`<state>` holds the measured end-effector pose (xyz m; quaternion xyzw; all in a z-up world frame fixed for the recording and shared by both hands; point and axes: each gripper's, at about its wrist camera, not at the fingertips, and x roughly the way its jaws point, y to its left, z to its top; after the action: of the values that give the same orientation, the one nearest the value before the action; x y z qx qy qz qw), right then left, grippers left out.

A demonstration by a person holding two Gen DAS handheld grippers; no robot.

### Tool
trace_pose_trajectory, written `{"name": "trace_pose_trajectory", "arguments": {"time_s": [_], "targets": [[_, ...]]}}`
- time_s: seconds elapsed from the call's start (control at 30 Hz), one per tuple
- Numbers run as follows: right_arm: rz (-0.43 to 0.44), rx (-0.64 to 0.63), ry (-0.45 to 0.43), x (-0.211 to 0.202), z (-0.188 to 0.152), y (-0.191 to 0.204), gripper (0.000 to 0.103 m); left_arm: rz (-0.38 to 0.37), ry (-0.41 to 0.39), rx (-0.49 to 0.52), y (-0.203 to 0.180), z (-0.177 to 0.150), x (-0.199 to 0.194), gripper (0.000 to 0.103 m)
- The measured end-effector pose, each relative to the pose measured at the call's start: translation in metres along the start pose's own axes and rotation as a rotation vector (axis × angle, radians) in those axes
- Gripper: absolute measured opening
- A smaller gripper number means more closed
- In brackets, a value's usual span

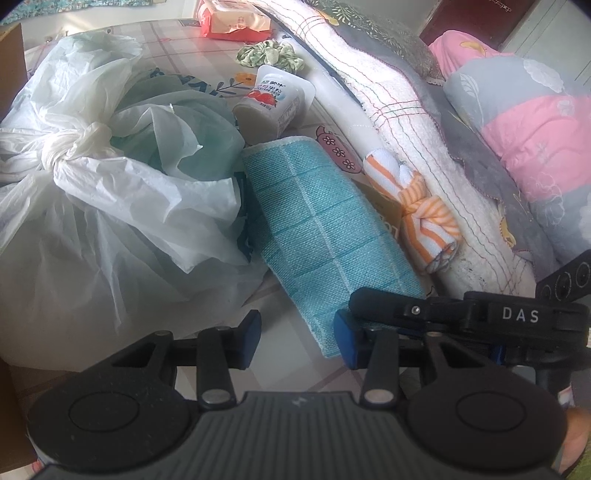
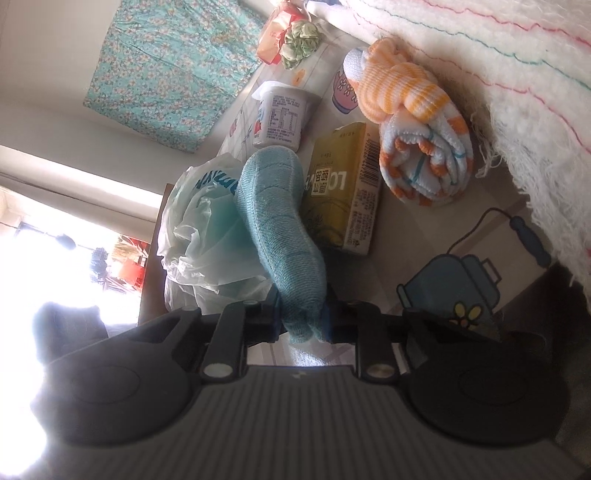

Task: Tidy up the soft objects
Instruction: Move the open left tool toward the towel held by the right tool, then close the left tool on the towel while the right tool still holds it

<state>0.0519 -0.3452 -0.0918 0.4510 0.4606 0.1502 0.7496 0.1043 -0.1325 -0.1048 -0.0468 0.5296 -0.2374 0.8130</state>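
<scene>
The tabletop, covered by a pale checked sheet with cartoon prints, carries everything in view. Along its right side in the left wrist view lies a long white blanket with thin coloured stitched lines; in the right wrist view the same blanket fills the upper right, fringe hanging at its edge. Beyond it sits pink and grey bedding. At the left is a knotted white plastic bag, crumpled, with blue lettering showing on its side. The teal cloth, folded into a long strip with a woven grid pattern, lies between the bag and the blanket, touching the bag. The right tool is clenched on the near end of this cloth, jaws pinching it from both sides. In the left wrist view the right tool appears from the side, laid over the cloth's near corner. The left tool is released, its blue pads standing apart on either side of the cloth's near end without pressing it. A yellow carton lies flat just beside the cloth. An orange striped rolled towel rests against the blanket. A small yogurt cup lies tipped over beyond the cloth. A green scrunchie and a red packet sit at the far end.
</scene>
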Motion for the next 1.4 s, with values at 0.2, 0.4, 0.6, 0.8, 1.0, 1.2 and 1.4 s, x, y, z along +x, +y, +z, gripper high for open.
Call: {"name": "trace_pose_trajectory", "arguments": {"time_s": [0.2, 0.4, 0.6, 0.8, 1.0, 1.2, 1.4], "targets": [[-0.057, -0.179, -0.069, -0.02, -0.001, 0.034, 0.015, -0.039, -0.029, -0.024, 0.007, 0.001, -0.023, 0.046], [-0.191, -0.49, -0.106, -0.039, -0.008, 0.081, 0.015, -0.14, -0.064, -0.143, 0.029, 0.009, -0.051, 0.05], [-0.279, -0.779, -0.03, -0.031, -0.032, 0.11, 0.015, -0.329, -0.03, -0.319, 0.049, 0.013, -0.053, 0.062], [-0.269, -0.92, 0.019, -0.018, -0.054, 0.129, 0.015, -0.303, 0.029, -0.408, 0.057, 0.017, -0.037, 0.071], [-0.224, -0.928, 0.049, -0.017, -0.06, 0.13, 0.015, -0.284, 0.054, -0.431, 0.057, 0.029, -0.025, 0.073], [-0.132, -0.919, 0.056, -0.022, -0.064, 0.133, 0.015, -0.262, 0.113, -0.451, 0.054, 0.032, -0.01, 0.063], [-0.074, -0.937, 0.043, -0.031, -0.068, 0.144, 0.015, -0.315, 0.1, -0.444, 0.052, 0.031, -0.022, 0.039]]}}
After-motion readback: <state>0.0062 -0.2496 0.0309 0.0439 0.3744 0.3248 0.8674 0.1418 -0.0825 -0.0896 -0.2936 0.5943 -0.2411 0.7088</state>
